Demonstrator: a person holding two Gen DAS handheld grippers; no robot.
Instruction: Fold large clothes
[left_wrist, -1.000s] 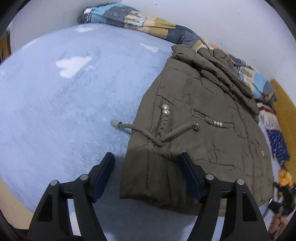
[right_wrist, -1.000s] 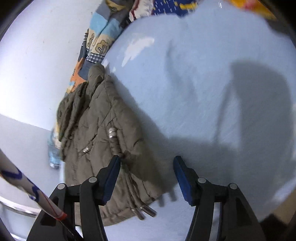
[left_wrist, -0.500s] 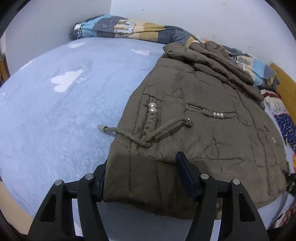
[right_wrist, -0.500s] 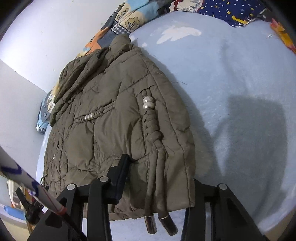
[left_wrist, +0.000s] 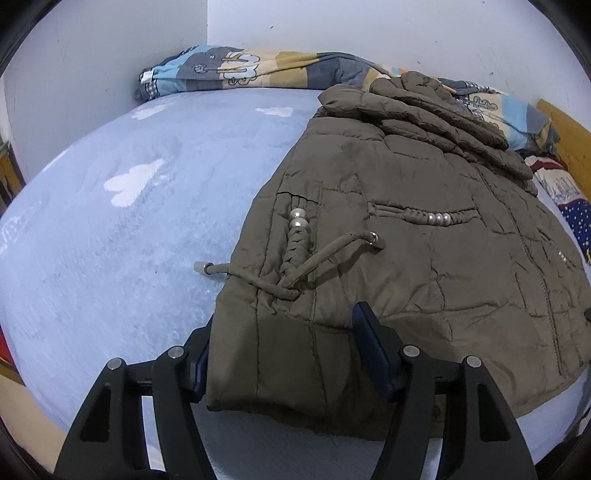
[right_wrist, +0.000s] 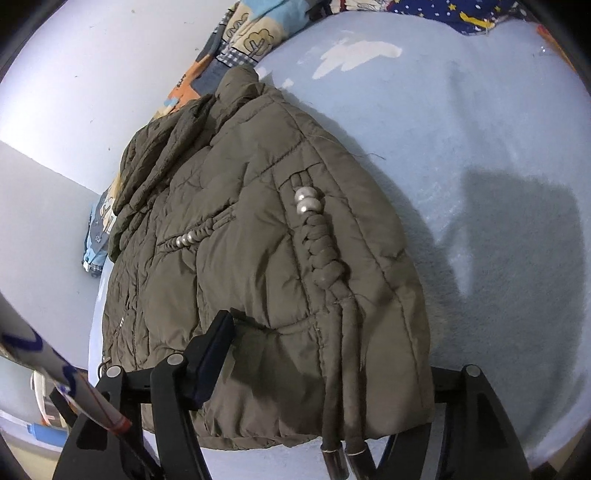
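Observation:
An olive padded jacket (left_wrist: 424, 258) lies folded on a light blue bed (left_wrist: 129, 240), with braided cords with silver beads (left_wrist: 299, 221) on top. My left gripper (left_wrist: 284, 350) holds the near left corner of the hem: one pad sits at the jacket's edge and the other presses into the top. In the right wrist view the jacket (right_wrist: 240, 240) fills the middle. My right gripper (right_wrist: 328, 347) straddles the near hem, jaws opening. Its left finger (right_wrist: 214, 350) rests on the fabric and its right finger is hidden under the corner. Two metal cord tips (right_wrist: 343, 458) hang over the hem.
A patterned quilt (left_wrist: 240, 70) lies bunched along the wall behind the jacket. More bedding with a star print (right_wrist: 461, 11) sits at the far end. The bed's near edge runs just below both grippers. A wooden bed frame (left_wrist: 569, 129) shows at the right.
Both grippers moved in from beside the jacket onto its near hem. The left one closed around the corner. The right one closed on the hem, then spread wider.

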